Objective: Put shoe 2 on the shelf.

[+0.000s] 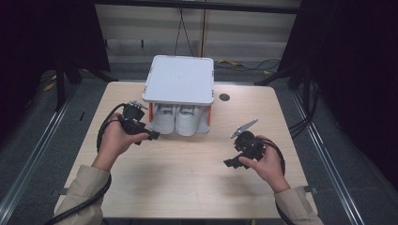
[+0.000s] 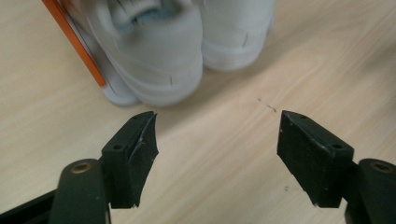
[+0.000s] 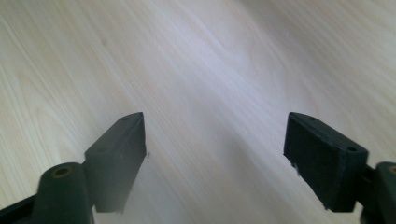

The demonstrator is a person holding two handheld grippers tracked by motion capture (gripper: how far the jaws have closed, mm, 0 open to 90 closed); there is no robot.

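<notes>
A pair of pale grey-white shoes with smooth rounded heels [image 1: 180, 123] stands at the table's twelve o'clock, tucked under a white flat-topped rack on orange legs [image 1: 179, 78], heels toward the person. The left gripper [image 1: 152, 136] sits just beside the left shoe's heel, at about seven o'clock from the pair; its black jaws stand wide apart with nothing between them. In the left gripper view the heels [image 2: 163, 56] look soft and slightly padded, with a stitched seam, and an orange leg [image 2: 77, 44] runs close against the nearer one. The right gripper [image 1: 231, 163] hangs well apart at the shoes' four o'clock over bare, matt light-wood tabletop [image 1: 187, 187], its jaws likewise spread and empty.

The work in hand looks to be taking the shoes out. It would go best by bracketing one heel squarely between the left jaws, clear of the orange leg, closing firmly on the rounded counter, and drawing straight toward six o'clock.
</notes>
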